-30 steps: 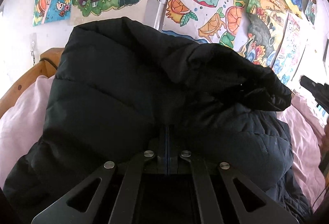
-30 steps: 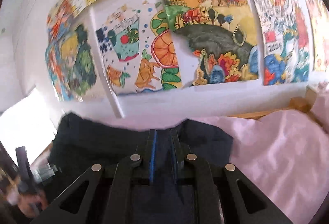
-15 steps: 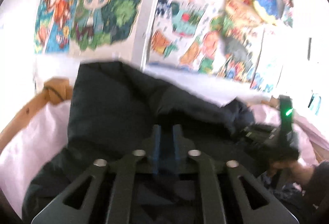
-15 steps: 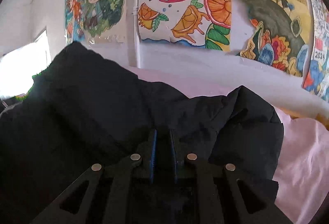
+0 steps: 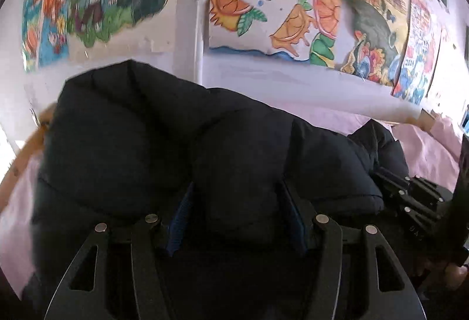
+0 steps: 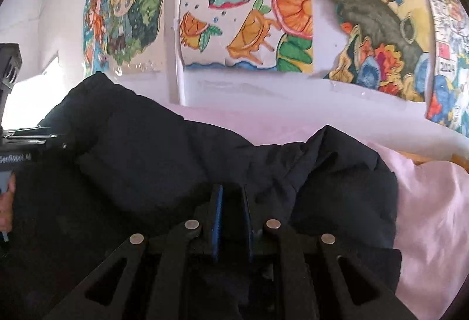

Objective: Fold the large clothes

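A black puffer jacket (image 5: 140, 144) lies bunched up on a pink bed sheet (image 5: 14, 211). My left gripper (image 5: 237, 202) is low over the jacket's near side. Its jaws are opening, and a puffy fold of the jacket bulges between the blue pads (image 5: 180, 211). In the right wrist view the jacket (image 6: 146, 161) fills the lower half, and my right gripper (image 6: 231, 208) is shut on a fold of it. Each view shows the other gripper at its edge: the right gripper (image 5: 410, 196) on the jacket's right side, the left gripper (image 6: 17, 144) at its left.
Bright children's drawings (image 5: 263, 12) cover the white wall behind the bed. A wooden bed rail (image 5: 26, 144) curves along the left. Pink sheet (image 6: 433, 202) lies bare to the right of the jacket. A person's hand (image 5: 457, 276) holds the right gripper.
The left jaws have gone from shut to well apart around the jacket fold. The right gripper has come down from facing the wall onto the jacket, still shut on the fabric.
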{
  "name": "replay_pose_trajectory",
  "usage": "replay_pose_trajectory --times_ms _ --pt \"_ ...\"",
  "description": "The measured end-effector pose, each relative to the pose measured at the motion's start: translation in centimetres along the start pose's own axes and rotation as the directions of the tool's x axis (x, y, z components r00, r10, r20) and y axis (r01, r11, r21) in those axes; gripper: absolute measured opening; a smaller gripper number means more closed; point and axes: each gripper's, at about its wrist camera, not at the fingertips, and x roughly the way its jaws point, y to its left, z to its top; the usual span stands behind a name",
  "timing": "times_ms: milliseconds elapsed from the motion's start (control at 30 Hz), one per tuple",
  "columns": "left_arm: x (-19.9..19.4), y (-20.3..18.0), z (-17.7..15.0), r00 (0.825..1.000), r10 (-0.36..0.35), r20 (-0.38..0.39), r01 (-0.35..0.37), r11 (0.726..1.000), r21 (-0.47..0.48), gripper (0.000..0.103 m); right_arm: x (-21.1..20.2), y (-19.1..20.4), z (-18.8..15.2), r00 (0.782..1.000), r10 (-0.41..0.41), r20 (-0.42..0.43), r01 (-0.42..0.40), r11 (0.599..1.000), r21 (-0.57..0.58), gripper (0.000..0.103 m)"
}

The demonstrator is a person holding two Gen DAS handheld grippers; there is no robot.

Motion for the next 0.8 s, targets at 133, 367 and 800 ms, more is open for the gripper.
replay_pose_trajectory --times_ms 133,367,800 --pt "2.1 0.3 -0.6 1.0 0.014 -0.01 -0.014 1.0 0.028 0.053 2.6 -0.3 -0.2 0.999 0.014 -0.039 -0.014 1.0 -0.004 0.013" --pt "5.5 0.5 -1.3 0.999 0.041 -0.033 -0.04 0.998 0.042 0.054 6.4 0.0 -1.0 0.994 -0.005 -0.113 0.0 0.999 -0.039 0.013" --pt "3.2 -0.9 -2.4 0.996 0.072 0.052 -0.076 0.993 0.092 0.058 4.6 -0.3 -2.5 0.999 0.01 -0.043 -0.01 1.0 -0.006 0.013"
